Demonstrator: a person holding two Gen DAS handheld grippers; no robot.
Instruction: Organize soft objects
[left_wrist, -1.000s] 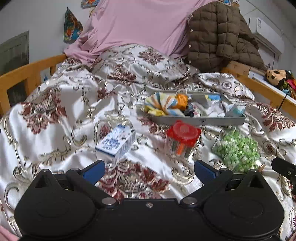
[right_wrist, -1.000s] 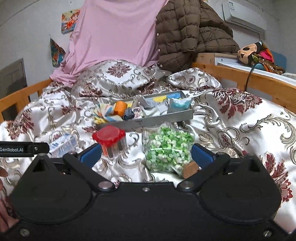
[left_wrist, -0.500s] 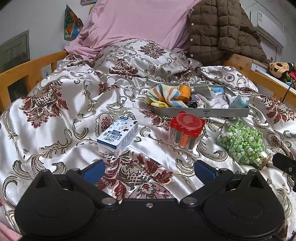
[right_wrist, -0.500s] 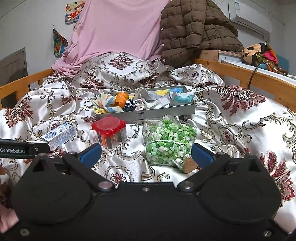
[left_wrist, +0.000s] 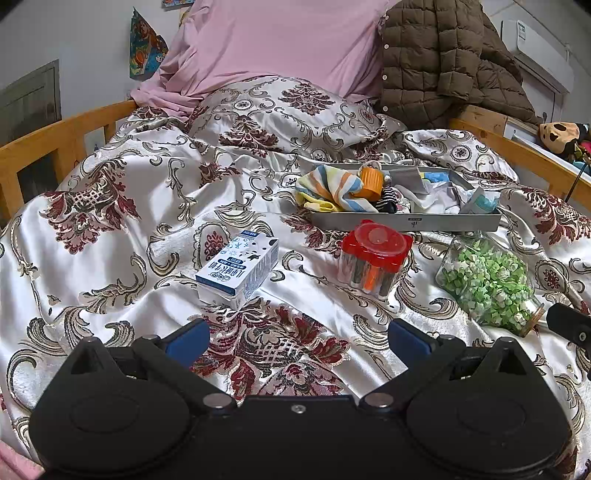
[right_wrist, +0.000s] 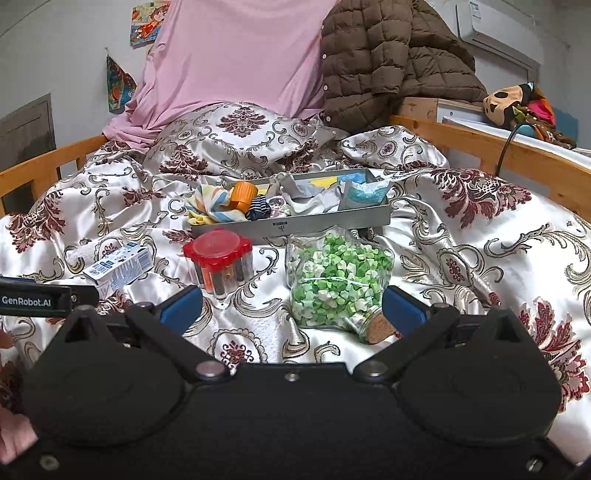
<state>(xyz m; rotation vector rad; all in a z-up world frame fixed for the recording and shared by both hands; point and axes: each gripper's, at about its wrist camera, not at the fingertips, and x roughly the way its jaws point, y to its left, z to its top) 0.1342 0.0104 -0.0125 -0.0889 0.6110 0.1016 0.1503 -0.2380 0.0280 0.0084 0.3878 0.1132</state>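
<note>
— Satin floral bedspread (left_wrist: 122, 221) under both tools. Left gripper (left_wrist: 298, 338) spread wide, holding nothing; right gripper (right_wrist: 291, 308) likewise, straddling glass jar of green paper stars (right_wrist: 338, 275)

— Soft things?

— Striped cloth (left_wrist: 330, 190) and socks already in grey metal tray (left_wrist: 406, 223). Sorting begun or finished: cannot tell

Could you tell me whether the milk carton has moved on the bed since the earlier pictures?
No. The milk carton lies as before, just behind the dark red quilt motif and left of the red-lidded jar; only the camera view shifted.
</note>
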